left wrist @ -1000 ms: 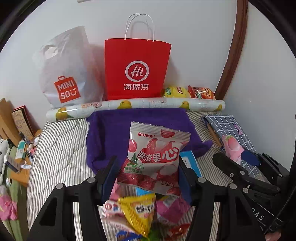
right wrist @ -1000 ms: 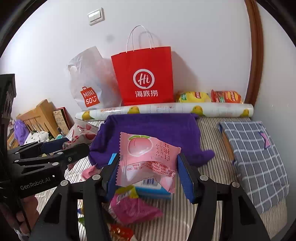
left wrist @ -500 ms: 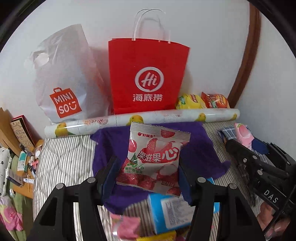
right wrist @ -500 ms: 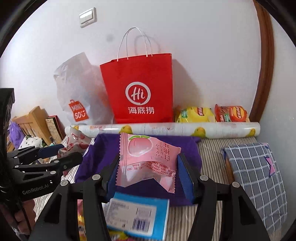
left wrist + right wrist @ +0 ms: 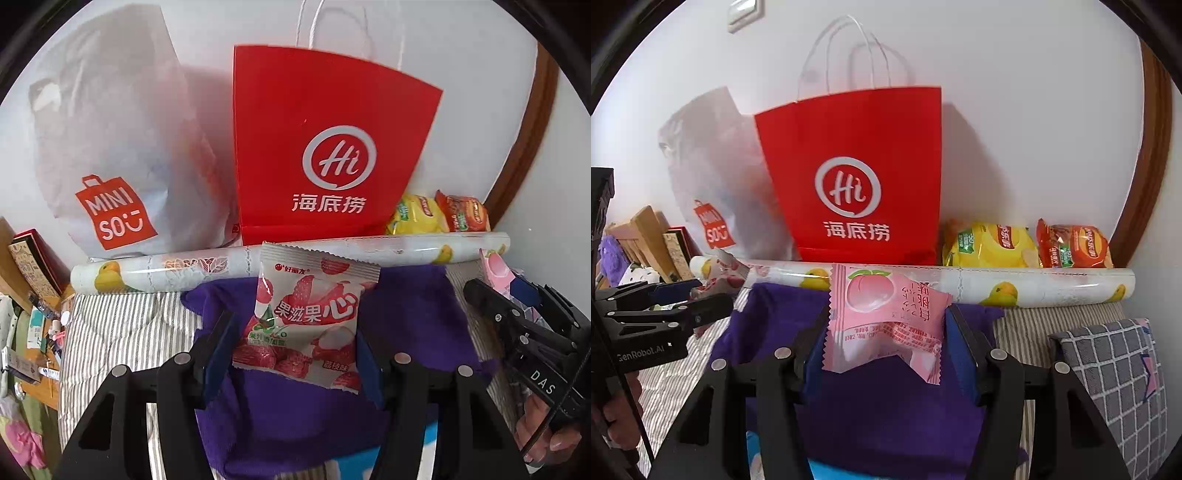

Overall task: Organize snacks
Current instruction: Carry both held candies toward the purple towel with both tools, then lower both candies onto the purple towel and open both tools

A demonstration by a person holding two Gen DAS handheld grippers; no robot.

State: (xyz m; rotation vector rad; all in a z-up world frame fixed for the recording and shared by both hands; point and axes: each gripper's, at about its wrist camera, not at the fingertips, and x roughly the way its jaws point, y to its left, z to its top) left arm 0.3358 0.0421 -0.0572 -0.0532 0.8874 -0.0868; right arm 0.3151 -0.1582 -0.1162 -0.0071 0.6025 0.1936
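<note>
Your left gripper (image 5: 295, 354) had its jaws clenched on the lychee snack packet (image 5: 310, 317), your right gripper (image 5: 886, 343) on the peach snack packet (image 5: 882, 314), both above the purple cloth (image 5: 406, 317). Beyond the patterned roll (image 5: 1034, 286) stood the red paper bag (image 5: 857, 177), against the wall.

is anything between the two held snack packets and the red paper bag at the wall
Only the printed roll lies crosswise in front of the red paper bag. The left gripper holds the lychee packet, the right gripper the peach packet, both above the purple cloth.
</note>
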